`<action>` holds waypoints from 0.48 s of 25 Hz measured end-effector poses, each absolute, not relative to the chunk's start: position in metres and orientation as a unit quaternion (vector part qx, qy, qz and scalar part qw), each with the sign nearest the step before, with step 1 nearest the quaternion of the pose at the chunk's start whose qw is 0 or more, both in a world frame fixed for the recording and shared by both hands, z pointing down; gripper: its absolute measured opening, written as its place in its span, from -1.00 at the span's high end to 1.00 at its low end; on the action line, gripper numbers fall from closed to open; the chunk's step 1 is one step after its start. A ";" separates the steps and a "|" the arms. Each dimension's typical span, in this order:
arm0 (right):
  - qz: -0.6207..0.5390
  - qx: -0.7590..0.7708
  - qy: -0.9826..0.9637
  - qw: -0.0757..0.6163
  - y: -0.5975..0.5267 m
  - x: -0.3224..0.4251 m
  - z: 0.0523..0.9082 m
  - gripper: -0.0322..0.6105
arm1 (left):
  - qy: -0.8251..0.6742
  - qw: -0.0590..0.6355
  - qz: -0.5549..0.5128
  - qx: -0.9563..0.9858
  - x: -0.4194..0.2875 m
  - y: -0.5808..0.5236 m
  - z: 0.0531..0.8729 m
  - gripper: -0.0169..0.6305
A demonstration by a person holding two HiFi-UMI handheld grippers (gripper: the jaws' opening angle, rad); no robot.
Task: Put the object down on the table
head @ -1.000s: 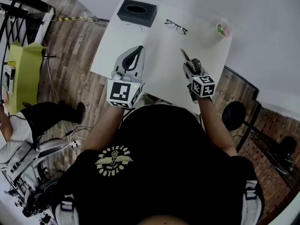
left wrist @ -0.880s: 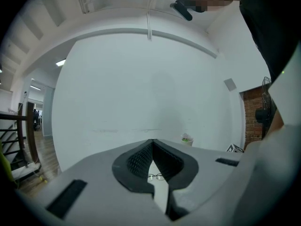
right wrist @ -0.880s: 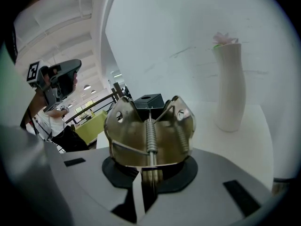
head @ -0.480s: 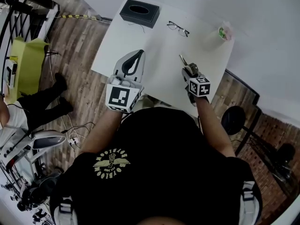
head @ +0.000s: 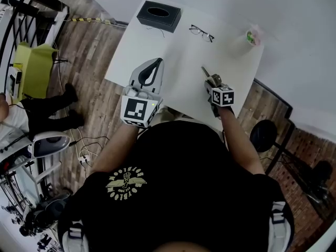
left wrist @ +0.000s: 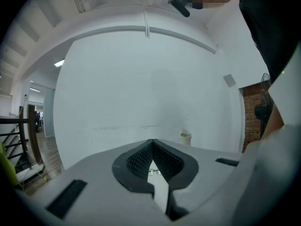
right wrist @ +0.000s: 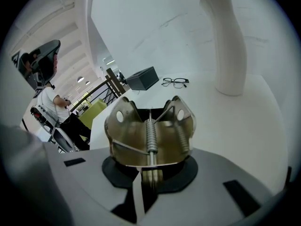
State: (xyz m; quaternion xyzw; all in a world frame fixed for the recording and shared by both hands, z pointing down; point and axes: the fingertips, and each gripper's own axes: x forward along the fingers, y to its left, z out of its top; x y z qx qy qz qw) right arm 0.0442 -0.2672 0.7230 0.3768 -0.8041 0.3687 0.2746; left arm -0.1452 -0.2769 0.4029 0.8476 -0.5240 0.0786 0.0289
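One brass-coloured sheet-metal spring clip (right wrist: 149, 136) is the task's thing. It sits in the right tool (right wrist: 146, 180), whose jaws stand narrow and are clamped on the clip's thin lower end. The two holed wings and the coil spring stick out ahead of the jaws.

In the head view the right tool (head: 211, 80) tilts down over the white worktop (head: 178, 49). The clip (head: 205, 71) is on the person's side of the black-rimmed glasses (head: 201, 32) and well apart from them. It looks to be just off the surface, but no view shows the gap clearly.

The left tool (left wrist: 152, 145) is closed tip to tip with nothing between the jaws. In the head view it (head: 155, 62) hangs nearer the person than the glasses, off to their left.

Handling, as a judgement:
- **Weight and stiffness:** light and stiff, and not fragile. A short drop would do it no harm but could make it bounce or skid.
- **Surface:** the bare metal is smooth, so it is likely slippery on the pads. It may also pivot about the thin end being pinched.
- **Where to hold:** the flat lower end below the spring, as now. The round coil and the slanted wings would let the jaws slide off.
- **Setting down:** with the wide wings out front it is nose-heavy. It may tip forward on release, so it is better set low and flat before the jaws open.

Other things on the worktop are a black rectangular tissue box (head: 158, 16), left of the glasses, and a tall white cup (right wrist: 229, 46), right of them. Both are clear of the landing spot.
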 end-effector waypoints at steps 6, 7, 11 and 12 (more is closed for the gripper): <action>0.398 0.370 -0.779 0.313 -0.256 0.049 0.747 0.70 | -0.527 0.030 0.080 0.846 -0.149 -0.274 0.403 0.93; 0.404 0.369 -0.773 0.321 -0.253 0.049 0.750 0.69 | -0.527 0.030 0.080 0.845 -0.150 -0.274 0.403 0.93; 0.420 0.364 -0.763 0.331 -0.248 0.049 0.754 0.69 | -0.528 0.031 0.079 0.845 -0.153 -0.273 0.402 0.93; 0.419 0.364 -0.763 0.331 -0.247 0.048 0.754 0.68 | -0.527 0.031 0.078 0.845 -0.153 -0.273 0.402 0.93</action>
